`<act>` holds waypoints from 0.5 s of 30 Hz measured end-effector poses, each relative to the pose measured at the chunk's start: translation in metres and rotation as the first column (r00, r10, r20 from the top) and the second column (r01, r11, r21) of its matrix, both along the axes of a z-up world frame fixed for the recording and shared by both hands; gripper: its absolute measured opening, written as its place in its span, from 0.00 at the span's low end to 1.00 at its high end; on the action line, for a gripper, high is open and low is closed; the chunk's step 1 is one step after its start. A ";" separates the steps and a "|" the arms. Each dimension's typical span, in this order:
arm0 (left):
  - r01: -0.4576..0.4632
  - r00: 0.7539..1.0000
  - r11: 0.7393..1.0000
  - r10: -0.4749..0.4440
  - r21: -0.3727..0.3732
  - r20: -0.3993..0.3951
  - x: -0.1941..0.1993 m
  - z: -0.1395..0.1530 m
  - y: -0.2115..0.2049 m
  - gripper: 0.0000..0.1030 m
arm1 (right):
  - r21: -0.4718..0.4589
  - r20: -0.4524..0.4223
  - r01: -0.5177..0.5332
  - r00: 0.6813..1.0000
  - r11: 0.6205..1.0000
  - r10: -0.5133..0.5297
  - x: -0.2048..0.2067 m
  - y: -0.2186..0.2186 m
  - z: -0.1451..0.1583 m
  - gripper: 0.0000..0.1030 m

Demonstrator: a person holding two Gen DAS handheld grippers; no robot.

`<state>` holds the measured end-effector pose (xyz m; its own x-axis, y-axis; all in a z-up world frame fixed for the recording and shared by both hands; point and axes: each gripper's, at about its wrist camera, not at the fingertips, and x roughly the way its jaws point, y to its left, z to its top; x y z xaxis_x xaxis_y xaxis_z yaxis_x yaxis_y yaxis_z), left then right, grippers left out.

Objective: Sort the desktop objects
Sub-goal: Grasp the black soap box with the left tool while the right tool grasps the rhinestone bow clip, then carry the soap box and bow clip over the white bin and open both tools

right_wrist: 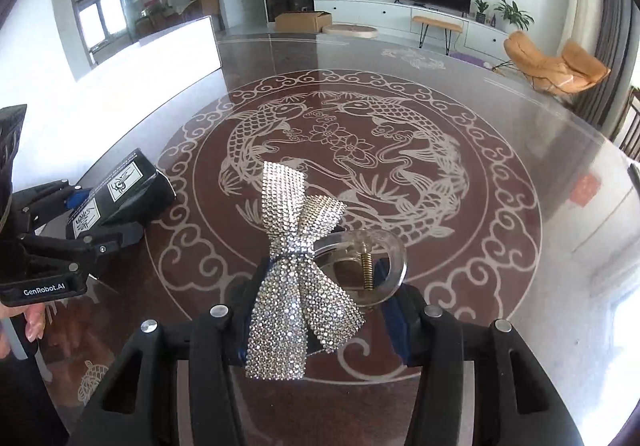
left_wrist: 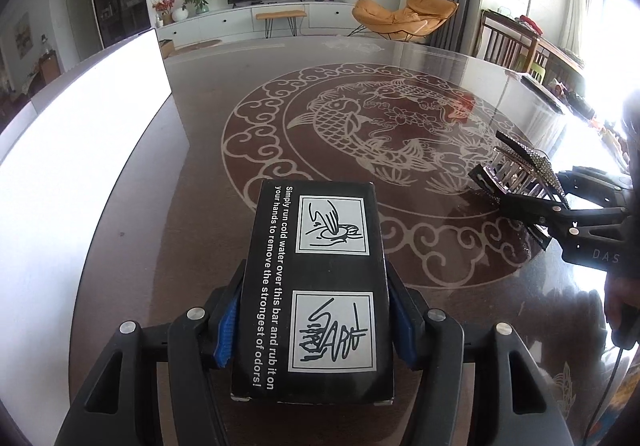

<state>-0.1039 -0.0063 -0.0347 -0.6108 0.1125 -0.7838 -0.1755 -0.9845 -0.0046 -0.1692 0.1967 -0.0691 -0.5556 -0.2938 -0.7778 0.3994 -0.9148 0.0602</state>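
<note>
A black box (left_wrist: pixel 320 278) with white print and two hand drawings fills the lower middle of the left wrist view. My left gripper (left_wrist: pixel 316 326) is shut on the box, its blue pads (left_wrist: pixel 226 330) pressing both long sides. In the right wrist view the box (right_wrist: pixel 120 182) and the left gripper (right_wrist: pixel 100 214) sit at the far left, near the white panel. A rhinestone bow hair clip (right_wrist: pixel 296 286) with a clear claw lies between the blue pads of my right gripper (right_wrist: pixel 320 318), which is shut on it. The left wrist view shows the clip (left_wrist: pixel 520 170) and right gripper (left_wrist: pixel 510 202) at the right edge.
The dark glossy table (left_wrist: pixel 280 106) bears a pale koi-and-cloud circle pattern. A white upright panel (left_wrist: pixel 80 118) borders its left side. A person's hand (right_wrist: pixel 36 318) grips the left tool's handle. Wooden chairs (left_wrist: pixel 508 42) stand beyond the table's far right edge.
</note>
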 end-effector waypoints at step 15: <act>0.002 1.000 1.000 -0.002 -0.014 0.031 0.000 -0.004 0.005 0.93 | 0.045 0.008 0.041 0.999 0.998 -0.042 0.003 0.003 -0.006 0.81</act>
<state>-0.1038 -0.0018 -0.0389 -0.5857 0.1023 -0.8041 -0.1776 -0.9841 0.0041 -0.1658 0.1993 -0.0748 -0.5592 -0.2357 -0.7948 0.3607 -0.9324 0.0227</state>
